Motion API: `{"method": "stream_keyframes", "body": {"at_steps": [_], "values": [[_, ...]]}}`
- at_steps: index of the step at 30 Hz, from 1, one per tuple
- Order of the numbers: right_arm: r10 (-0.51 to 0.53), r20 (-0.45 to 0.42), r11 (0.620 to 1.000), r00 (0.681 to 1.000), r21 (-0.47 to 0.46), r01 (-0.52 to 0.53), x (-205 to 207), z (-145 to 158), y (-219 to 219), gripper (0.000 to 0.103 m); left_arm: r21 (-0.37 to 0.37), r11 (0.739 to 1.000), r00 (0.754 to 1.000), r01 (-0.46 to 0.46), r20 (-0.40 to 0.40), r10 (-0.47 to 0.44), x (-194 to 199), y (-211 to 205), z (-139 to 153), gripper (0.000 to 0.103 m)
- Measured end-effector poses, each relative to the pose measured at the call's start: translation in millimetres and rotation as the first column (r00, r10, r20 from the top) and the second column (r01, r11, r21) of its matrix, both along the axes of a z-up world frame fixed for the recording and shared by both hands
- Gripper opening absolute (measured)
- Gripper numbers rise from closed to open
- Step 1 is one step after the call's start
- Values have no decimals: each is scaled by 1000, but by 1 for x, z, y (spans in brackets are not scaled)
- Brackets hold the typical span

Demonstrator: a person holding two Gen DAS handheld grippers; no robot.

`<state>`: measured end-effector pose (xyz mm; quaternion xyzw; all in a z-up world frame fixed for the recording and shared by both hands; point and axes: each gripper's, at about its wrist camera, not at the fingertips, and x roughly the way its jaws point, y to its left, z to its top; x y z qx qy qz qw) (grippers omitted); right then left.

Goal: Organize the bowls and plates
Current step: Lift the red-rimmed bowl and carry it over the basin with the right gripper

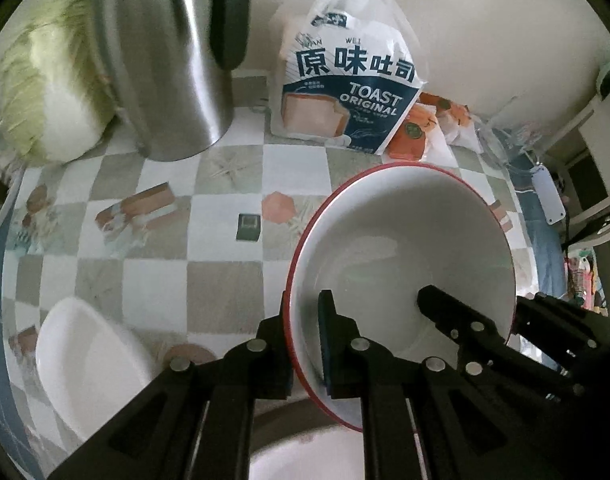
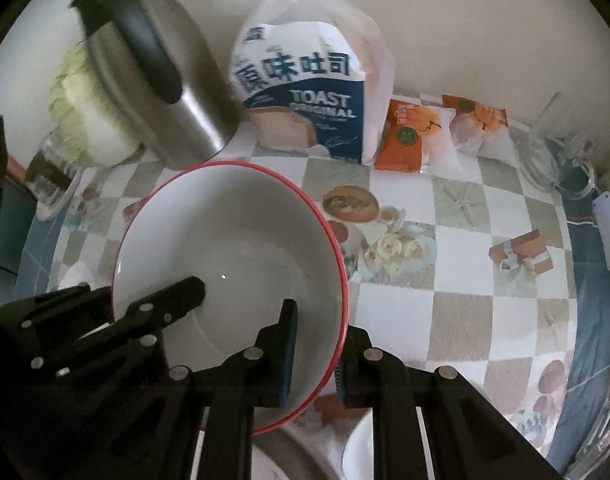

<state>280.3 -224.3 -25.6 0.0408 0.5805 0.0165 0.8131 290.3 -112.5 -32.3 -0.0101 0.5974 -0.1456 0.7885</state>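
A white bowl with a red rim (image 1: 405,248) (image 2: 233,232) hangs tilted above the checkered tablecloth, held from both sides. My left gripper (image 1: 305,348) is shut on its left rim, one finger inside the bowl and one outside. My right gripper (image 2: 325,356) is shut on the opposite rim in the same way. Each gripper also shows in the other's view: the right gripper (image 1: 501,312) and the left gripper (image 2: 117,300). A plain white bowl (image 1: 85,360) sits on the cloth at the lower left. Part of a white plate (image 2: 357,448) lies under the grippers.
A steel kettle (image 1: 165,60) (image 2: 153,80), a cabbage (image 1: 53,92), a bag of toast (image 1: 345,80) (image 2: 309,92) and orange snack packets (image 2: 405,136) line the wall at the back. Glassware (image 2: 545,160) stands at the far right. The checkered tablecloth (image 2: 445,312) covers the table.
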Motion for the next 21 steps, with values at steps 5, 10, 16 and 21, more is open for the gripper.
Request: {"method": "stream_keyframes", "body": {"at_steps": [5, 10, 16, 21], "values": [[14, 12, 1000, 1000, 8, -14, -26, 10, 10, 18, -8, 1000, 999, -16, 27, 16, -22, 16, 13, 11], [42, 27, 999, 999, -9, -41, -48, 14, 24, 18, -22, 999, 999, -46, 21, 46, -44, 29, 15, 11], [45, 47, 999, 998, 16, -46, -75, 19, 34, 18, -63, 996, 997, -70, 21, 71, -69, 45, 16, 11], [44, 59, 998, 997, 31, -46, -95, 21, 44, 18, -79, 993, 996, -87, 18, 89, -88, 58, 16, 11]]}}
